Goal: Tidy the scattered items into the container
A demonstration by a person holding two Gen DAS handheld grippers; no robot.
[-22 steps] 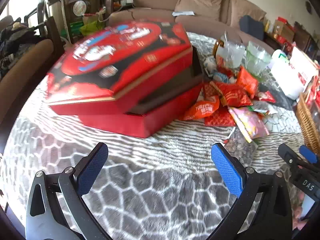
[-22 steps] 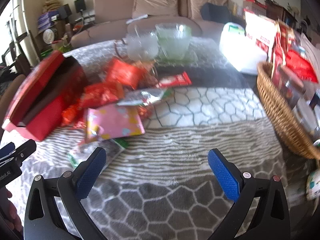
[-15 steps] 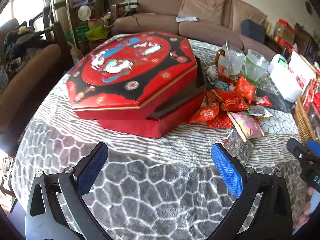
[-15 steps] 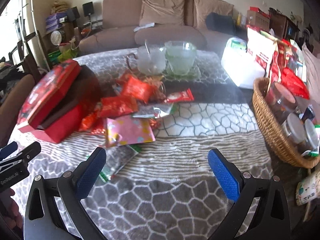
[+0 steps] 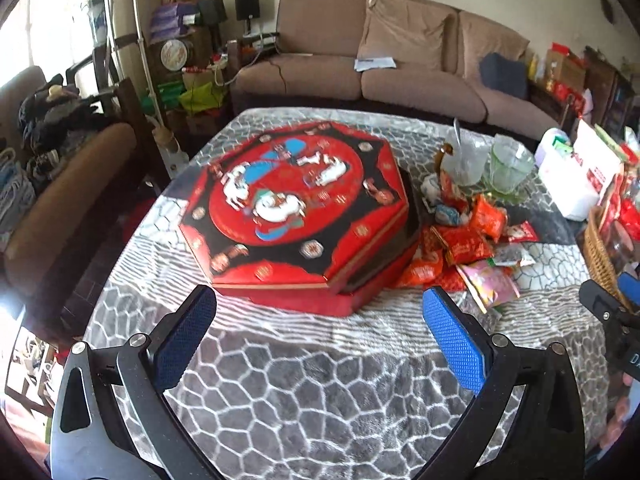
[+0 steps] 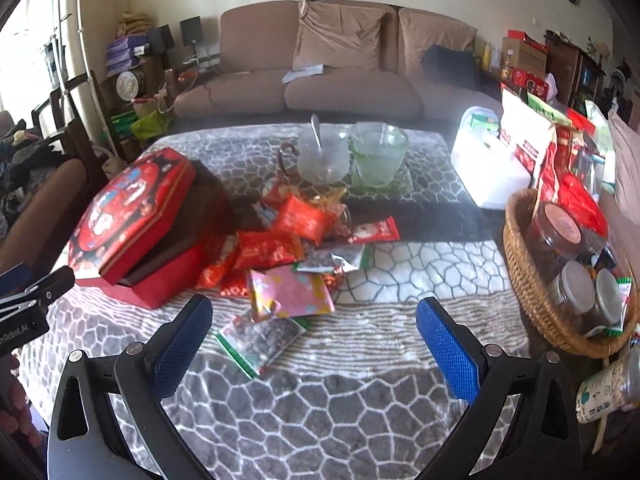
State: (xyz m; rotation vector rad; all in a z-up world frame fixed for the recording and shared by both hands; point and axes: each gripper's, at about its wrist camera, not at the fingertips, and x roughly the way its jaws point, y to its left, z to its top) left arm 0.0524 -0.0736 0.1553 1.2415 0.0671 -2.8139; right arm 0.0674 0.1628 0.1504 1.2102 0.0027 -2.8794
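Grey cloth [image 6: 320,420] bare between tool [image 6: 314,344] pads.

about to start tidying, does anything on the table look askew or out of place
The red box's lid sits shifted off its base, leaving a dark gap on the snack side. Snack packets lie heaped loose on the tablecloth beside it.

Left gripper [image 5: 320,334] tilted downward, jaws wide apart, nothing between the blue pads [image 5: 452,340]. Right gripper [image 6: 314,340] same: jaws spread, empty. Each shows at the edge of the other's view, side by side. Fingertips of a hand [image 6: 12,420] visible, lower left.
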